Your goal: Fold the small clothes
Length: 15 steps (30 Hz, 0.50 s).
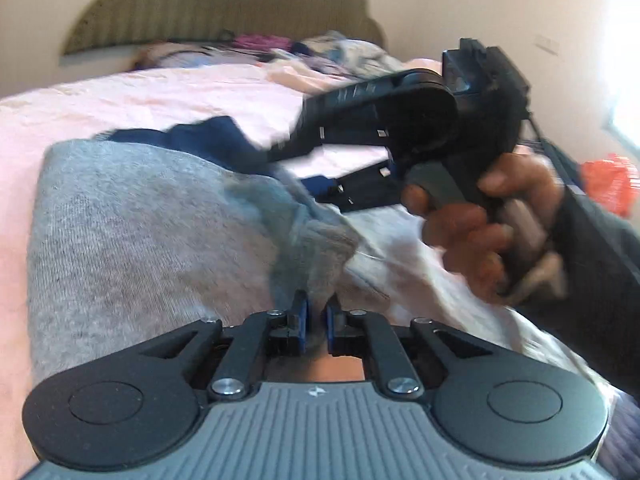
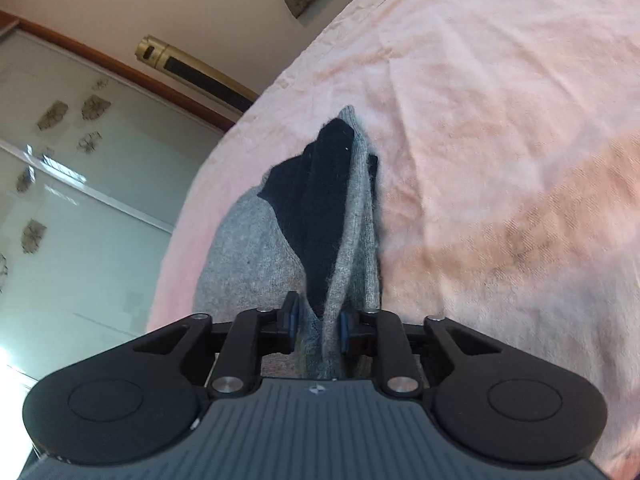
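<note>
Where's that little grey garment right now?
The grey garment lies on the pink bedsheet, left of centre in the left wrist view, one edge between the left gripper, another between the right gripper.

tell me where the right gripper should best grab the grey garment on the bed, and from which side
Probably at the bunched grey edge beside the dark navy trim of the grey garment. That ridge stands up off the pink sheet, thin enough to pinch. Come in low along the ridge from its near end, one pad each side, as the right gripper does now. The left gripper pinches another raised fold.

Garment [image 1: 132, 220] on bed [image 1: 160, 92], clothes pile [image 1: 328, 50] behind, right gripper [image 1: 316, 168] right of it
</note>
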Available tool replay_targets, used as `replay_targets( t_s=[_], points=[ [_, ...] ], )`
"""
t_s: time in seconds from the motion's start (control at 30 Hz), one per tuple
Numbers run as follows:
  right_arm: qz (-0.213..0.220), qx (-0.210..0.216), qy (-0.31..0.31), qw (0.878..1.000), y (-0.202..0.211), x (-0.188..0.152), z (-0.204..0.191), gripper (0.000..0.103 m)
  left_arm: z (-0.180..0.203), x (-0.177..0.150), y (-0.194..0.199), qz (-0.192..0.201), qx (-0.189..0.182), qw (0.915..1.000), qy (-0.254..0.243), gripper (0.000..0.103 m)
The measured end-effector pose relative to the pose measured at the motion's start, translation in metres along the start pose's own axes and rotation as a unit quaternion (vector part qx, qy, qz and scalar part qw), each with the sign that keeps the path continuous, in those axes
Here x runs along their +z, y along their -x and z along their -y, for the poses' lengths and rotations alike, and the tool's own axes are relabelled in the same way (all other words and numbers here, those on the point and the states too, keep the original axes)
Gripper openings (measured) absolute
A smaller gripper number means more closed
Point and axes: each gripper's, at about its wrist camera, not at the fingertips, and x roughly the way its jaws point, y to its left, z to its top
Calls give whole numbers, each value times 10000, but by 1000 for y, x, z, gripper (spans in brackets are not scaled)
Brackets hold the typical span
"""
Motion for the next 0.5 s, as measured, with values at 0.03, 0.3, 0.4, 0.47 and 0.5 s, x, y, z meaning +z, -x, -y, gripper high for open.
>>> replay_targets(
  t_s=[0.03, 0.3, 0.4, 0.47, 0.5],
  points=[
    [152, 96, 36, 9998, 7, -1, -2, 58, -7, -2, 12, -25, -286, 9996, -1, 17],
    [558, 32, 30, 9984, 23, 30, 7, 82, -121, -7, 86, 774, -214, 9801, 1814, 92],
    [341, 55, 63, 9994, -1, 44, 7, 82, -181, -1, 62, 913, -481, 9421, 3192, 92],
    [156, -100, 115, 9998, -19, 51, 5, 82, -207, 5, 33, 796, -673, 9188, 3808, 92],
    [66, -149, 138, 9998, -28, 53, 3, 82, -215, 7, 19, 707, -835, 9105, 3987, 92]
  ],
)
